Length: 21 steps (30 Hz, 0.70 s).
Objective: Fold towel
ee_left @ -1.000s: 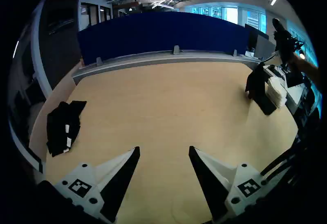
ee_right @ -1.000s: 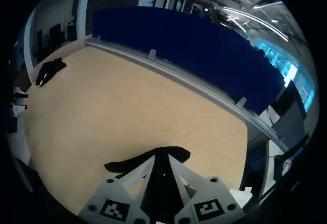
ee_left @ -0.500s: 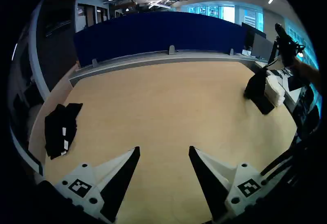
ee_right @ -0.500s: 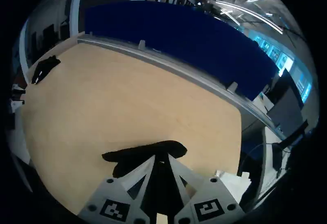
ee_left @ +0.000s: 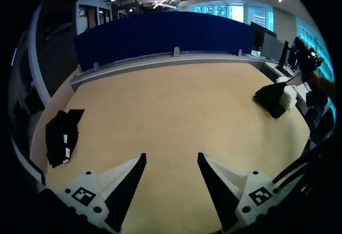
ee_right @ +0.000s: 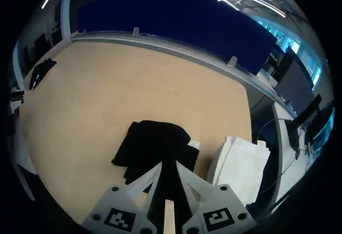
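My right gripper (ee_right: 169, 168) is shut on a black towel (ee_right: 151, 142), which hangs from the fingers and bunches on the wooden table (ee_right: 107, 89). In the left gripper view the same black towel (ee_left: 270, 97) sits at the far right edge of the table (ee_left: 179, 101), with the right gripper (ee_left: 304, 54) and the arm holding it above. My left gripper (ee_left: 171, 154) is open over the near table edge, with nothing between its fingers.
A stack of white towels (ee_right: 239, 165) lies right of the black towel, also seen as a white stack (ee_left: 291, 96). A pile of folded black cloths (ee_left: 63, 136) lies at the table's left edge. A blue partition (ee_left: 171, 33) lines the far side.
The right gripper has tipped down and lowered the black towel, which now spreads on the table beside the white stack. The left gripper has barely moved.
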Each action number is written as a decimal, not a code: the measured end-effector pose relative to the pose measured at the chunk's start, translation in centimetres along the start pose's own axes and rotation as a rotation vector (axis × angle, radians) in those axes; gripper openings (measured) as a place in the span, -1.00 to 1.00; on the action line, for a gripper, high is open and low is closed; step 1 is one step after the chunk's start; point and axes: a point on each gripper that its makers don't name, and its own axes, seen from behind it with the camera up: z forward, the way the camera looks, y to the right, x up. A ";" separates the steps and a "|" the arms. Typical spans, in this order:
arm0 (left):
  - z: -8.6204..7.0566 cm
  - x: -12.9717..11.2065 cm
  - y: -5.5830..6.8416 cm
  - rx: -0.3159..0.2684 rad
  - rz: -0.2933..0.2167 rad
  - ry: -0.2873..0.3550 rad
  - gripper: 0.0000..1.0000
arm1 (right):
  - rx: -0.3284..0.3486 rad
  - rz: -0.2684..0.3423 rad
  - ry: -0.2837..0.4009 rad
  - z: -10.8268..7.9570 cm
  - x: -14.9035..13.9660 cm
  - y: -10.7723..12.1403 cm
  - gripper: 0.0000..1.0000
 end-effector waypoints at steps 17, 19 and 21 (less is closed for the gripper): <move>-0.4 0.3 0.5 -0.006 0.019 -0.005 0.77 | -0.059 0.019 -0.075 0.8 -6.9 1.1 -0.85; -0.4 0.1 0.4 -0.004 0.020 -0.008 0.77 | -0.067 0.029 -0.090 1.1 -8.0 1.2 -0.86; -0.4 0.0 0.3 -0.002 0.021 -0.012 0.77 | -0.074 0.045 -0.105 1.5 -9.1 1.3 -0.86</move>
